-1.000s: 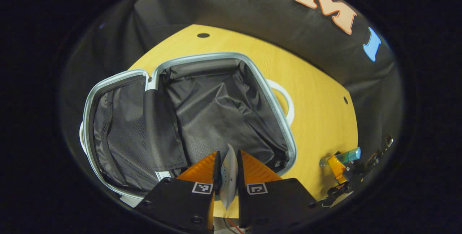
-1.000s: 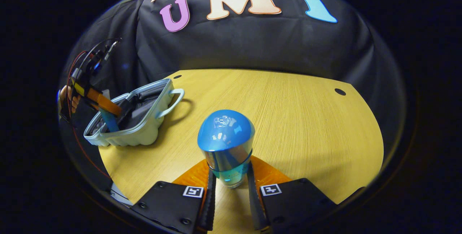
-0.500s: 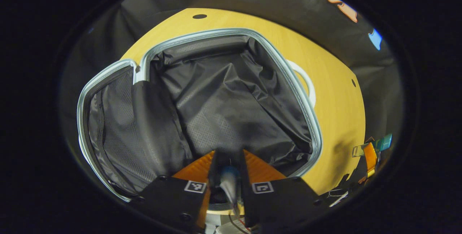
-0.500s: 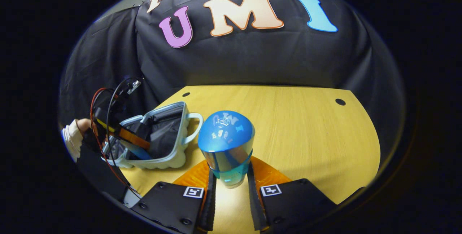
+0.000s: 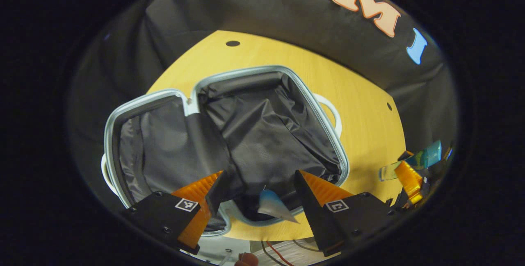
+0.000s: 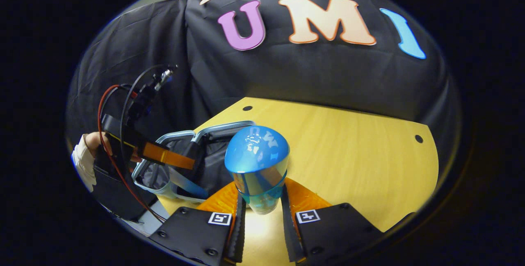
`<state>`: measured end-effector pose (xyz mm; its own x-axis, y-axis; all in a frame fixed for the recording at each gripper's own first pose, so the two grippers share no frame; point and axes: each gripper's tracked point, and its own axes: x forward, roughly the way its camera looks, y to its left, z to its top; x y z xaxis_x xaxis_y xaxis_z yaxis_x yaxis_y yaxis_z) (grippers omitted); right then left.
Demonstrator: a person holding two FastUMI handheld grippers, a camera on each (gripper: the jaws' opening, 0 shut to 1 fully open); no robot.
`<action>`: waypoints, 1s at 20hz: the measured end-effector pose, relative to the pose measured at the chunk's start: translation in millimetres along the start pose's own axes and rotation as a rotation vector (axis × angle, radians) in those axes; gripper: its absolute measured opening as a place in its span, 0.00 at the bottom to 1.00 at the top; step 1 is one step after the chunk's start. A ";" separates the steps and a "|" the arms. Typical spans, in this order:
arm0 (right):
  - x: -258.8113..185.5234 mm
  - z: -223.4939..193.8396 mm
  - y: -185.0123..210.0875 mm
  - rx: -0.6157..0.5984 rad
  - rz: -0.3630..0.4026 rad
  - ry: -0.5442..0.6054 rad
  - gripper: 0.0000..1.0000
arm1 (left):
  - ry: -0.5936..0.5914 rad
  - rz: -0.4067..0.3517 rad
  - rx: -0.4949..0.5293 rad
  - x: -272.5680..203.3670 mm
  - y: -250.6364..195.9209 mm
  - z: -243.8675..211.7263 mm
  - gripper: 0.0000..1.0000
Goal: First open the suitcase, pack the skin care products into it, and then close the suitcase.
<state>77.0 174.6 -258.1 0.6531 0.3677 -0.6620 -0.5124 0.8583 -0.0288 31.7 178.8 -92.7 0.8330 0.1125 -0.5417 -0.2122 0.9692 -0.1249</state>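
Left claw [image 5: 256, 186] spread wide over the open suitcase [image 5: 262, 135]; tube [image 5: 274, 207] loose between the fingers, at the case's near rim. Right claw [image 6: 260, 212] pinching a blue-capped bottle [image 6: 257, 167] upright above the yellow surface [image 6: 361, 163].

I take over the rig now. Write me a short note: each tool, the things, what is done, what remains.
Left tool: open above the near edge of the open suitcase; the tube lies at that edge, released.
Right tool: shut on the blue-capped bottle, held above the table beside the suitcase.
Done: suitcase opened, tube dropped.
Left: put the bottle in, close the suitcase.
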 end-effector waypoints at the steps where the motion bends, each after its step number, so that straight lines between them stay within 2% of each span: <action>1: 8.1 -3.2 10.8 -0.007 0.020 0.017 0.43 | -0.025 0.004 -0.009 -10.5 8.5 4.1 0.96; 5: 51.3 -17.4 44.6 -0.046 0.083 0.095 0.40 | -0.098 0.044 -0.053 -51.9 47.9 9.5 0.96; 7: 69.5 -26.5 53.7 -0.079 0.099 0.128 0.43 | -0.111 0.069 -0.078 -65.9 65.6 2.0 0.96; 8: 80.8 -32.6 59.3 -0.094 0.105 0.147 0.39 | -0.115 0.082 -0.093 -70.7 76.2 -3.6 0.96; 10: 97.0 -42.0 67.0 -0.122 0.117 0.190 0.42 | -0.120 0.108 -0.132 -82.5 93.6 -15.7 0.96; 12: 108.8 -54.0 71.4 -0.150 0.118 0.239 0.40 | -0.117 0.133 -0.167 -89.4 111.2 -28.3 0.96; 14: 119.5 -66.8 74.1 -0.157 0.112 0.281 0.43 | -0.120 0.159 -0.206 -96.0 127.4 -38.9 0.96; 16: 124.0 -76.8 72.7 -0.162 0.102 0.314 0.40 | -0.123 0.182 -0.255 -104.9 143.6 -50.4 0.96; 17: 125.5 -82.0 72.0 -0.168 0.095 0.331 0.42 | -0.125 0.190 -0.286 -110.9 152.2 -56.9 0.96; 20: 128.5 -87.3 74.6 -0.177 0.092 0.340 0.40 | -0.133 0.215 -0.348 -123.0 174.1 -70.3 0.97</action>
<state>74.1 254.6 -410.7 0.3928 0.2750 -0.8775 -0.6681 0.7410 -0.0669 -143.7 318.3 -106.3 0.8047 0.3529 -0.4774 -0.5289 0.7915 -0.3063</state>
